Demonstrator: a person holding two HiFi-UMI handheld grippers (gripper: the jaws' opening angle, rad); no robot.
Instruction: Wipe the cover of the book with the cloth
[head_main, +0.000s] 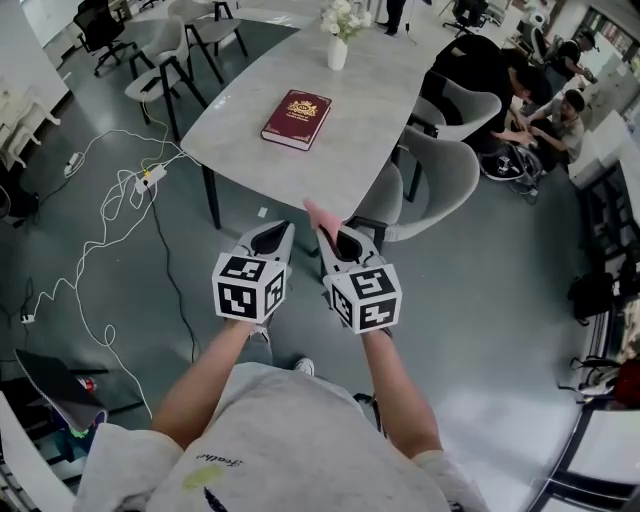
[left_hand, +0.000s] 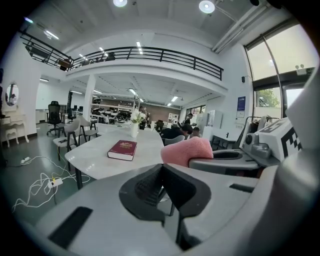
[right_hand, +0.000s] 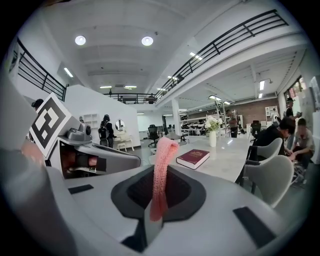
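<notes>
— We had the right gripper (head_main: 338, 238) clamped on the pink cloth (right_hand: 162, 165), a strip poking up past the tips.
— And our left gripper (left_hand: 161, 169) was pressed together on nothing. The book (head_main: 296, 119) lay closed on the table (head_main: 390, 90), well ahead of us.
</notes>
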